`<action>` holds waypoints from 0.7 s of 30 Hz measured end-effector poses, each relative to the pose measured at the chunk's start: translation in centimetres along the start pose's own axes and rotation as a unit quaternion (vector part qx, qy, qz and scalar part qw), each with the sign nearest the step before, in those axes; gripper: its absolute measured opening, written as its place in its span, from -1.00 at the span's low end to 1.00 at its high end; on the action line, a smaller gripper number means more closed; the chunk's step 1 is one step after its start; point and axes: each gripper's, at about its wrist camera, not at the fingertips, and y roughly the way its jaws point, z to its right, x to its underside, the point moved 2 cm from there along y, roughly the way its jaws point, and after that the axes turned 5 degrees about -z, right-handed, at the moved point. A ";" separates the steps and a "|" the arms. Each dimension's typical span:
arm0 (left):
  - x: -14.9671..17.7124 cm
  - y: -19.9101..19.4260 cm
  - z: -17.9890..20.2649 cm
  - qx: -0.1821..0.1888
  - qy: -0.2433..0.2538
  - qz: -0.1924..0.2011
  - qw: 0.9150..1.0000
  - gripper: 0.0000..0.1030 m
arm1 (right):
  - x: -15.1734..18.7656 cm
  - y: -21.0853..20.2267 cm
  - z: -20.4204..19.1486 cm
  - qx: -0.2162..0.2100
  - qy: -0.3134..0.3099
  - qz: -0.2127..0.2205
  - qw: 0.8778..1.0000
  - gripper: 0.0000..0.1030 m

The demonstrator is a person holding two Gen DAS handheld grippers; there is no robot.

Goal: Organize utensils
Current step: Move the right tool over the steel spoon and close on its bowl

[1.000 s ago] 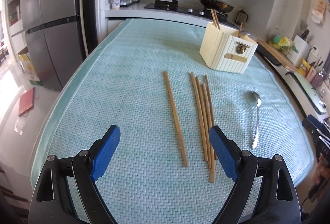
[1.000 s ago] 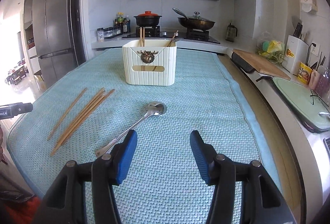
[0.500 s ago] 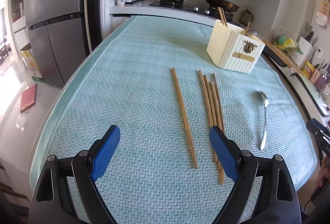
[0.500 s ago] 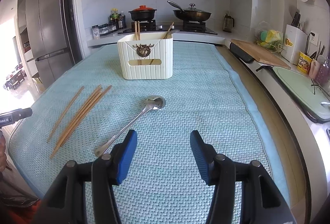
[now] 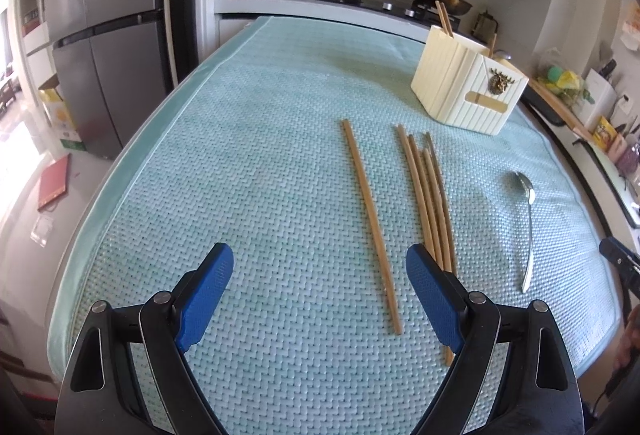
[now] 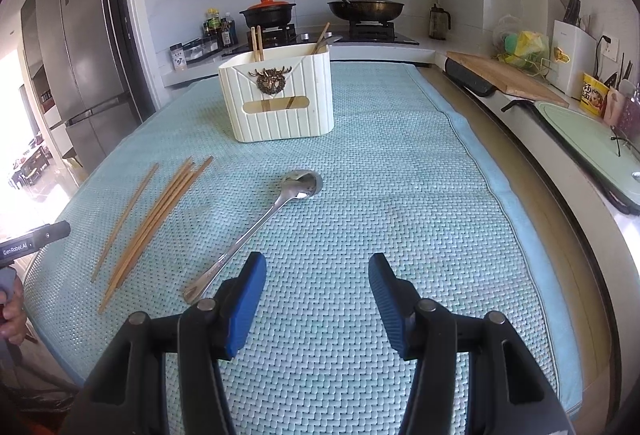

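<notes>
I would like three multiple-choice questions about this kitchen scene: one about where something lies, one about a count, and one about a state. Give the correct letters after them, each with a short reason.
1. Where does the silver metal spoon lie on the pale blue woven mat?
A. Inside the holder
B. Between the chopsticks and the right gripper's side
C. On the stove

2. How many loose wooden chopsticks lie on the mat?
A. Two
B. Five
C. Nine

3. What is the state of the left gripper?
A. Open, holding nothing
B. Shut on a chopstick
C. Shut on the spoon

Answers:
1 B: the spoon lies flat on the mat, right of the chopsticks, in front of the cream ribbed utensil holder.
2 B: one lies apart and four lie bunched together.
3 A: its blue jaws stand wide apart above the mat, pressing on nothing.
</notes>
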 end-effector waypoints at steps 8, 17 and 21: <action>-0.4 0.5 0.1 -0.002 0.008 -0.005 1.000 0.73 | -1.1 2.3 0.2 -0.051 0.047 -0.029 0.997 0.06; -0.7 0.7 -0.1 -0.007 0.009 -0.006 1.000 0.73 | -3.1 6.3 -0.9 -0.109 0.077 -0.065 0.989 0.06; -0.7 0.7 0.0 -0.008 0.012 -0.005 1.000 0.73 | -4.0 9.7 -0.6 -0.136 0.108 -0.102 0.980 0.06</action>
